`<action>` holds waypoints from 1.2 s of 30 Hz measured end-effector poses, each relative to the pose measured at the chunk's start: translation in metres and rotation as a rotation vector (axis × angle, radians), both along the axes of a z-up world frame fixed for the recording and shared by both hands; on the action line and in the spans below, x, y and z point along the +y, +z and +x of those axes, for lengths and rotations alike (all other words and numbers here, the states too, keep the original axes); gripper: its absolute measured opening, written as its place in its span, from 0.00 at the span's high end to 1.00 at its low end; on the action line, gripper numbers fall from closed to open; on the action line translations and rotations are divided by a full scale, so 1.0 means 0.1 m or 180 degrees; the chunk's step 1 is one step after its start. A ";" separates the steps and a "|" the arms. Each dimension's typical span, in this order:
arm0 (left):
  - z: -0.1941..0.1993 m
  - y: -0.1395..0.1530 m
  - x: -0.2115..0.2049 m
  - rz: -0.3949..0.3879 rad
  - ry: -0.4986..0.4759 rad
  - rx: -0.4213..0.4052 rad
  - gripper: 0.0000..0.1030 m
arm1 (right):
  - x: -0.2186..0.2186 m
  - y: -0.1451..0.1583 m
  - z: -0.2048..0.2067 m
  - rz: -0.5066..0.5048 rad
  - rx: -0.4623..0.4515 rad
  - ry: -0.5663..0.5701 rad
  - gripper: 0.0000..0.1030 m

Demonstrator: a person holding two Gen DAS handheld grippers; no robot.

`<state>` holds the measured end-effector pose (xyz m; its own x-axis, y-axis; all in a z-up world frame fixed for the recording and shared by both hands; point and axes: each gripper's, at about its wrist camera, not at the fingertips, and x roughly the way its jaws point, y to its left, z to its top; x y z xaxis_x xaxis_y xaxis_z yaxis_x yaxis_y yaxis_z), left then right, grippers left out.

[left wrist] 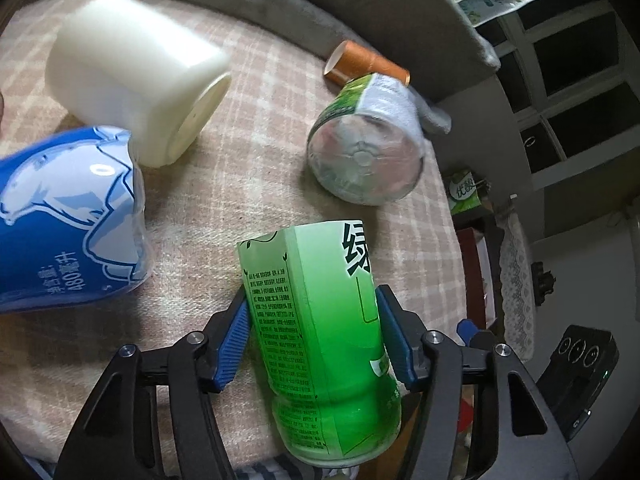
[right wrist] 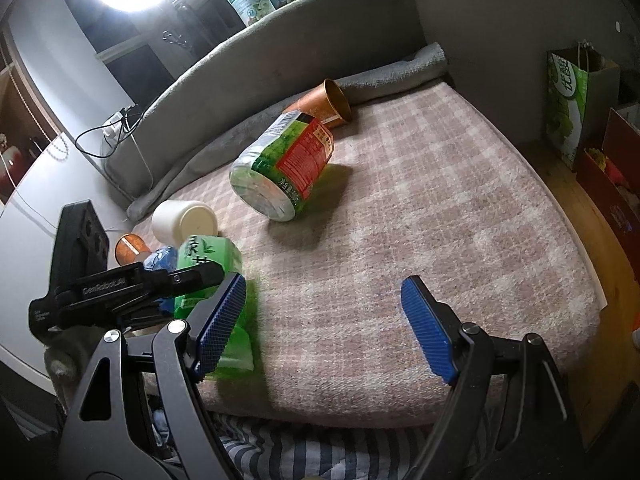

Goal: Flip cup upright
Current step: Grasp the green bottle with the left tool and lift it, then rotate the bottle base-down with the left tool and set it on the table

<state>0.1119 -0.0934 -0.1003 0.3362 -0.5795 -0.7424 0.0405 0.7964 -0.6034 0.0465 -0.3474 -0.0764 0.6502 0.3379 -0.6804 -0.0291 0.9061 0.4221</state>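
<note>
Cup (left wrist: 320,344), green with printed text, sits clamped between the left gripper (left wrist: 316,340) fingers (left wrist: 232,344), at 6 o'clock in the left wrist view. Its long axis runs along the fingers; the flat end points away from the camera, the rounded end toward it. Whether anything is inside cannot be told. Right gripper (right wrist: 324,320) fingers (right wrist: 428,324) are spread wide, grasping nothing, over the checked blanket (right wrist: 420,208). White cup (left wrist: 132,76) at 10 o'clock, on its side. Copper cup (right wrist: 320,102) lies on its side, open and showing nothing inside.
</note>
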 end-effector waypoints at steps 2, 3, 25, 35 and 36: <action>-0.04 0.07 -0.01 0.0050 -0.0019 -0.0122 0.43 | 0.01 0.01 0.00 -0.0004 -0.0003 0.0007 0.20; -0.08 0.13 -0.01 0.0090 -0.0030 -0.0224 0.43 | 0.02 0.01 0.00 -0.0003 -0.0005 0.0008 0.20; -0.30 0.53 -0.17 0.0658 0.0013 -0.1351 0.47 | 0.05 0.04 -0.01 0.0012 -0.0028 -0.0005 0.20; -0.34 0.47 -0.30 0.1006 0.0014 -0.1741 0.47 | 0.05 0.04 -0.01 0.0025 -0.0040 -0.0023 0.20; -0.35 0.46 -0.31 0.1036 0.0000 -0.1763 0.47 | 0.05 0.05 -0.01 0.0024 -0.0045 -0.0023 0.20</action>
<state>0.0771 -0.1243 -0.0544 0.7202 -0.3540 -0.5967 0.2769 0.9352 -0.2206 0.0453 -0.3422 -0.0718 0.6623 0.3384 -0.6685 -0.0287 0.9030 0.4286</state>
